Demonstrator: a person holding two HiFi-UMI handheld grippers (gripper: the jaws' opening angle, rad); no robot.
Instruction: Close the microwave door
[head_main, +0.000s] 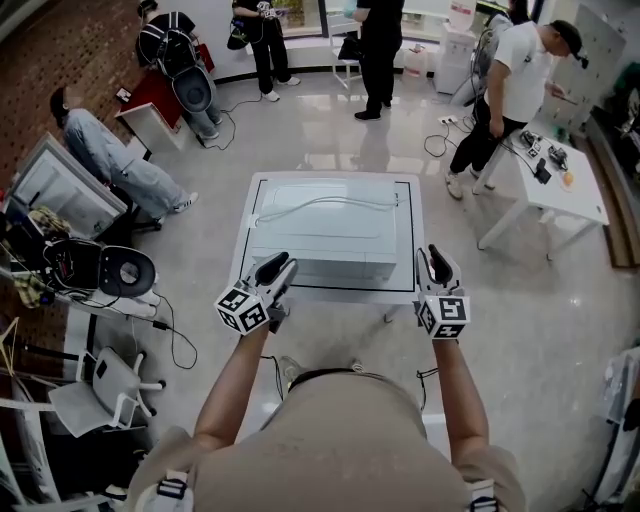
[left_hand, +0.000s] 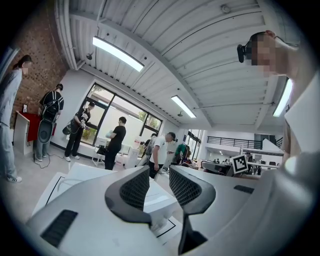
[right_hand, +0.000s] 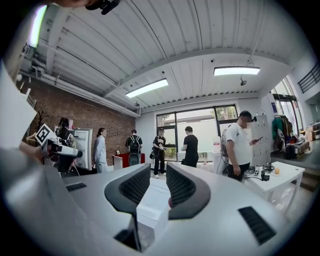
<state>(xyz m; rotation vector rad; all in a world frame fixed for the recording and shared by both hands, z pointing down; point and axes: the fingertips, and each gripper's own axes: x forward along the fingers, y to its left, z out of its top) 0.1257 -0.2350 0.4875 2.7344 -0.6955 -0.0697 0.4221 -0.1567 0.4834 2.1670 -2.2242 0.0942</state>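
Microwave on table; left claw, right claw (both pinched) nearby.

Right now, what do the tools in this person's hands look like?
Both the left gripper and right gripper have pale grey bodies, dark curved jaws with a mesh texture, and a cube of black-and-white square markers. The person wears a beige short-sleeved top.

You can read no words, brands or numbers anywhere. Only black-and-white square patterns show, on the left marker cube of your left tongs and the right marker cube of your right tongs.
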